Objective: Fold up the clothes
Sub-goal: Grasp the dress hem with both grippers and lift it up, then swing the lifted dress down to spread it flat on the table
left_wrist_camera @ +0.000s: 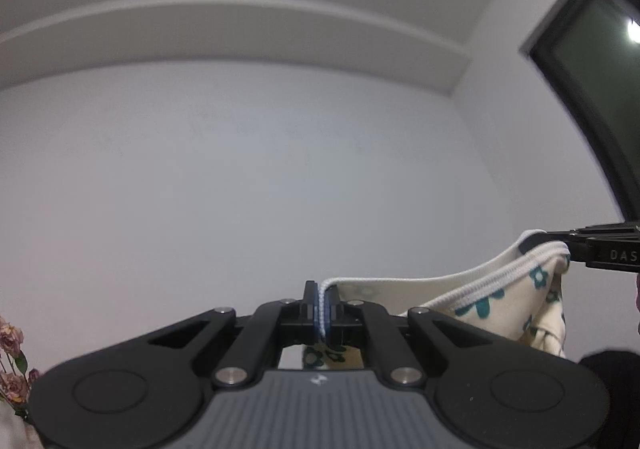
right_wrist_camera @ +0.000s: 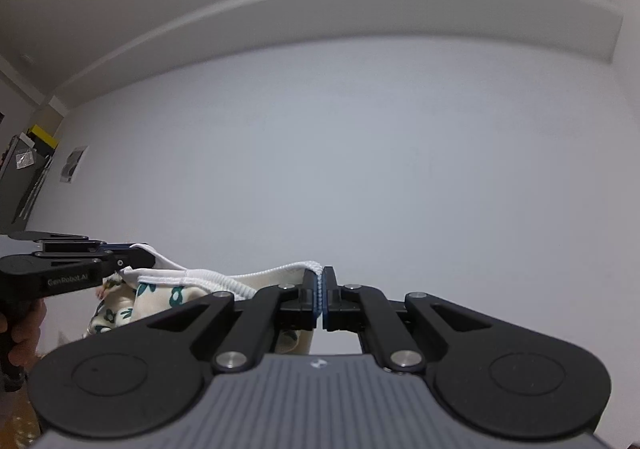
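The left gripper [left_wrist_camera: 322,309] is clamped tight on the white ribbed edge of a cream garment [left_wrist_camera: 492,297] printed with teal flowers, and the right gripper [right_wrist_camera: 320,295] is clenched on the same ribbed edge further along. The garment hangs in the air between the two grippers, its edge stretched from one to the other and the rest drooping below, with a hand [right_wrist_camera: 24,329] visible on the left gripper's handle. Behind it are a plain white wall [left_wrist_camera: 260,177], a dark window [left_wrist_camera: 592,89] at the right and dried pink flowers [left_wrist_camera: 12,365] at the lower left.
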